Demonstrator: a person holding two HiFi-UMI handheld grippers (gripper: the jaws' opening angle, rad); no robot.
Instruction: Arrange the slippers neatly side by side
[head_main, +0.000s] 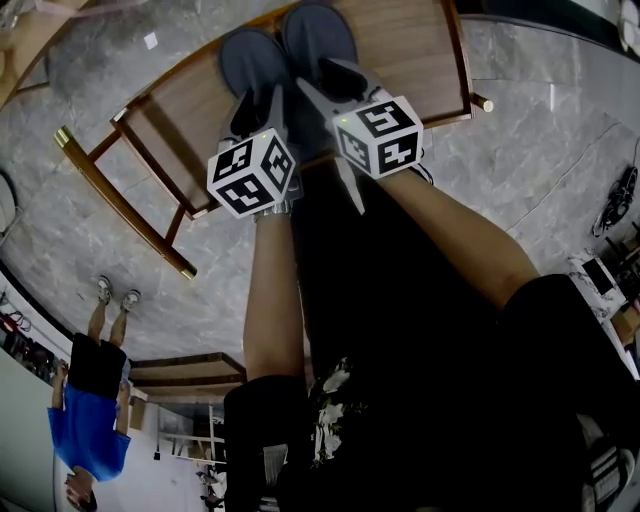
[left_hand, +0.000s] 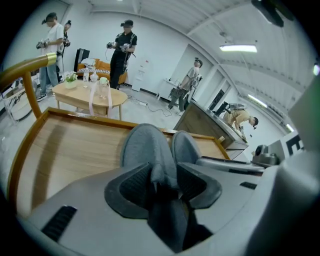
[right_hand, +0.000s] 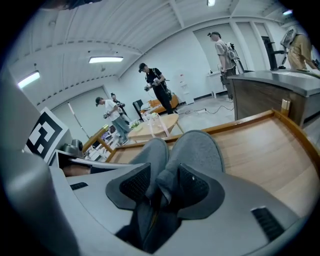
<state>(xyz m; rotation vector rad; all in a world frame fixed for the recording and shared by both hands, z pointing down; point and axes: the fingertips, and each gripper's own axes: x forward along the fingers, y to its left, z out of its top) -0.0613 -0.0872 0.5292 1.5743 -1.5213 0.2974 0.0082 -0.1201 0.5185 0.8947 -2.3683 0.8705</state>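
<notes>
Two grey slippers lie side by side, toes pointing away, on a wooden bench top (head_main: 400, 60). The left slipper (head_main: 250, 60) (left_hand: 147, 145) has its heel rim standing between the jaws of my left gripper (head_main: 260, 110) (left_hand: 162, 182), which is open, its pads not pressing the fabric. The right slipper (head_main: 315, 35) (right_hand: 200, 147) has its heel rim between the jaws of my right gripper (head_main: 325, 85) (right_hand: 162, 187), also open. In the left gripper view the right slipper (left_hand: 186, 147) lies close beside the left one. The right gripper view shows the left slipper (right_hand: 152, 152) touching its neighbour.
The bench has a raised wooden rim (left_hand: 30, 132) and a brass-tipped frame (head_main: 65, 140) over grey marble floor. Several people stand in the room, one in blue (head_main: 90, 400). A round wooden table (left_hand: 90, 95) and a dark counter (left_hand: 205, 122) stand beyond the bench.
</notes>
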